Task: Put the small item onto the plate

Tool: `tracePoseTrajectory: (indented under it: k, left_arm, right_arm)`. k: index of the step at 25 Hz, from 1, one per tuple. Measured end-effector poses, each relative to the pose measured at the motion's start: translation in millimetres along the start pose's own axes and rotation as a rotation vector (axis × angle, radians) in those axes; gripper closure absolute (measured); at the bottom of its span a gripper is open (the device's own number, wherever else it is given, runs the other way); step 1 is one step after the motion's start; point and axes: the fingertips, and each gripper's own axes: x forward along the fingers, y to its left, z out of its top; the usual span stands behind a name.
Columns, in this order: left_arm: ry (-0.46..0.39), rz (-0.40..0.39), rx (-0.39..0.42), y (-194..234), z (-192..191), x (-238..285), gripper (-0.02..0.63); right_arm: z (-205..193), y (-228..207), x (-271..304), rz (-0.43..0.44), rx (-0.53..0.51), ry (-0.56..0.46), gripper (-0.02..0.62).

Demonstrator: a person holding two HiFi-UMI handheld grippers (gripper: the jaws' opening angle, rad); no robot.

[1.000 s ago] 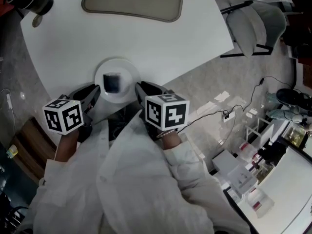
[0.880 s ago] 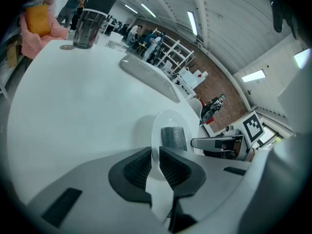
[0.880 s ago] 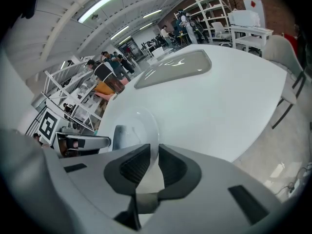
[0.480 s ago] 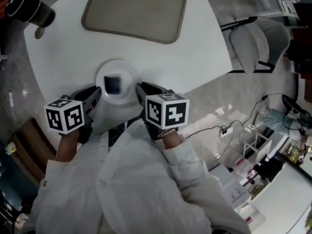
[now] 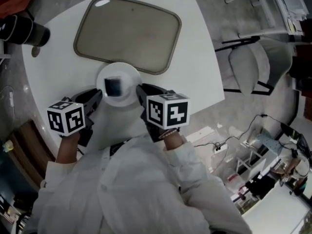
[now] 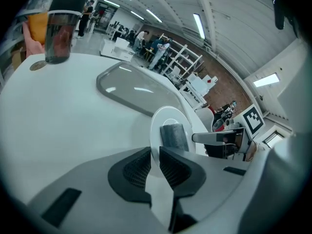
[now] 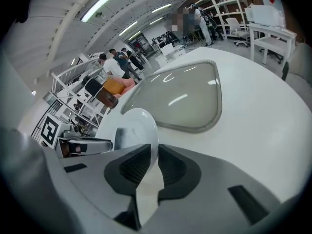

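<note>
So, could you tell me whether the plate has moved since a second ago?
Yes. The plate has moved toward the tray; its far rim now overlaps the tray's near edge.

No word, number or brand name can be read in any view. The only signs are black-and-white square code markers. The cube [image 5: 66,117] on the left hand-held gripper [image 5: 97,95] shows one on each of two faces. The cube [image 5: 167,111] on the right hand-held gripper [image 5: 140,88] does the same. In the left gripper view one such marker [image 6: 252,119] stands to the upper right of the jaws. In the right gripper view another [image 7: 48,129] stands to their left.
</note>
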Motion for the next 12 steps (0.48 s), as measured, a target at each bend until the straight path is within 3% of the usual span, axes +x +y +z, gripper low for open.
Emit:
tracePoseTrajectory:
  k: [4,12]
  left_arm:
    - [-0.006,-0.002,0.0,-5.7,28.1,19.7,0.549]
    - [-0.096,0.047,-0.081,5.2,91.2,45.5,0.549]
  right_arm:
    - [36.1,-18.8,4.1,0.02,-0.027,0.006,0.538]
    - [96.1,-39.5,28.0,0.061,-0.056,0.045,0.538]
